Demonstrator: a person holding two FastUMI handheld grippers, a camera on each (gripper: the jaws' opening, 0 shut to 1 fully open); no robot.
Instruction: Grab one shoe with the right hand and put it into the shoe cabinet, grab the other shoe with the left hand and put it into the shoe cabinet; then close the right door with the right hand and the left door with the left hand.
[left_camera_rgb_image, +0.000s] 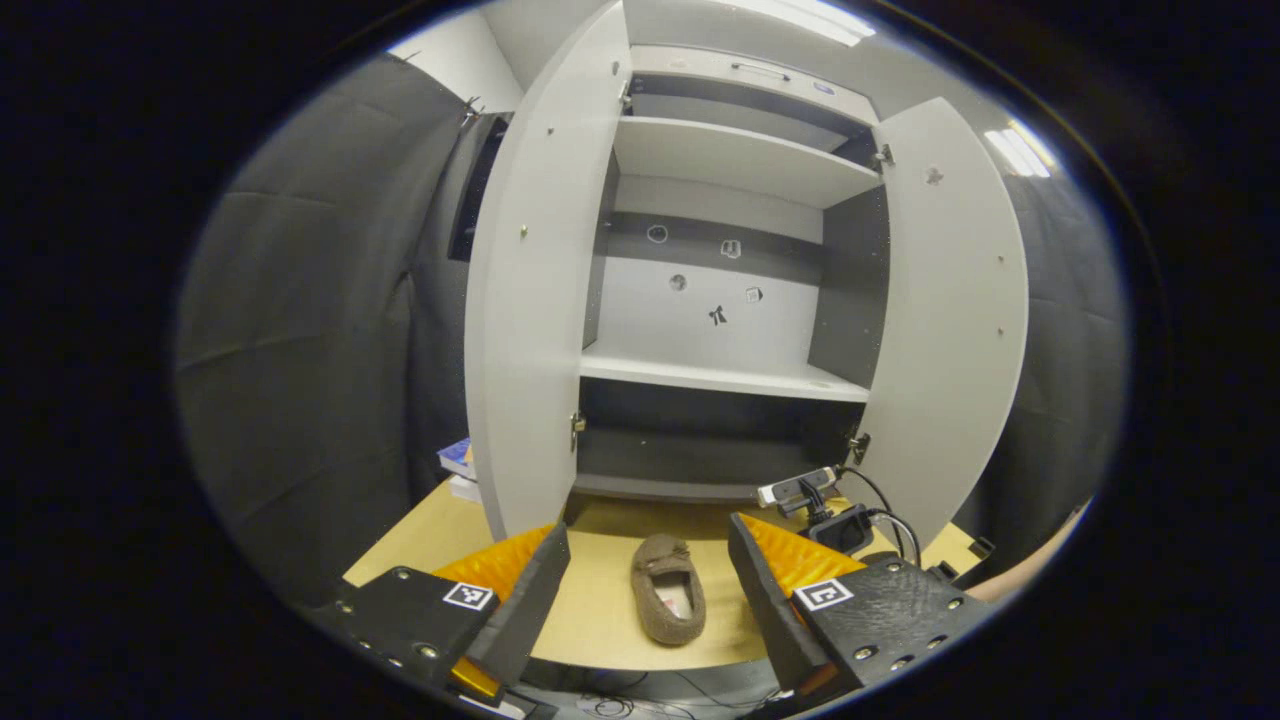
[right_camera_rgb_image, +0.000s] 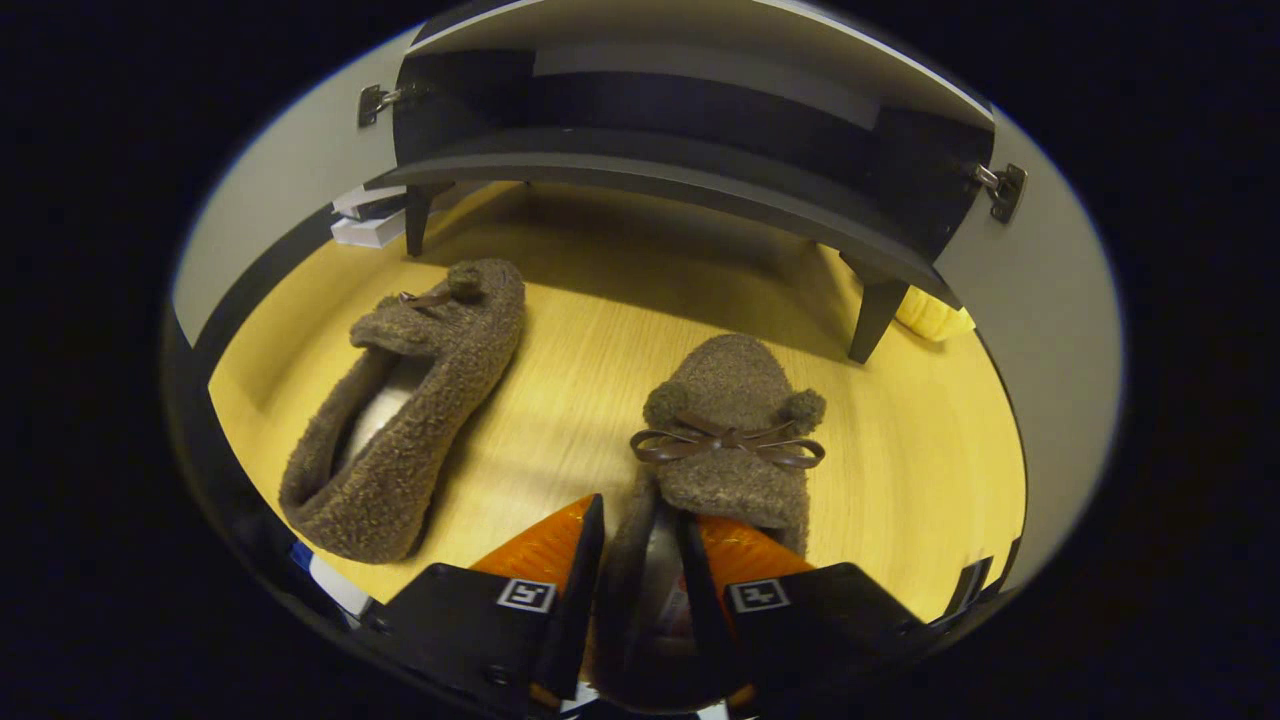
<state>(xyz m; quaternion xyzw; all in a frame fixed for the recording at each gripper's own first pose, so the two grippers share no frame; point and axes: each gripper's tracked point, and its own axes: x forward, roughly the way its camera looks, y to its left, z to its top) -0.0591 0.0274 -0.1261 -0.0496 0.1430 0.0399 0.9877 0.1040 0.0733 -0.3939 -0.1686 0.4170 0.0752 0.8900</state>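
Observation:
Two brown fuzzy slippers lie on the wooden table in front of the shoe cabinet (right_camera_rgb_image: 700, 190). In the right gripper view, my right gripper (right_camera_rgb_image: 640, 528) is shut on the near left wall of the slipper with the bow (right_camera_rgb_image: 735, 430); the other slipper (right_camera_rgb_image: 410, 410) lies apart to its left. In the left gripper view, my left gripper (left_camera_rgb_image: 648, 540) hangs open above the table, and one slipper (left_camera_rgb_image: 668, 600) lies on the table between and beyond its fingers, untouched. The cabinet (left_camera_rgb_image: 720, 375) stands with its left door (left_camera_rgb_image: 535, 300) and right door (left_camera_rgb_image: 955, 310) both wide open, shelves bare.
A small camera (left_camera_rgb_image: 800, 488) with black cables sits on the table by the right door. Books (left_camera_rgb_image: 458, 460) lie behind the left door. A person's arm (left_camera_rgb_image: 1040, 562) shows at the right edge. Cabinet legs (right_camera_rgb_image: 872, 310) and a yellow object (right_camera_rgb_image: 935, 318) stand beyond the slippers.

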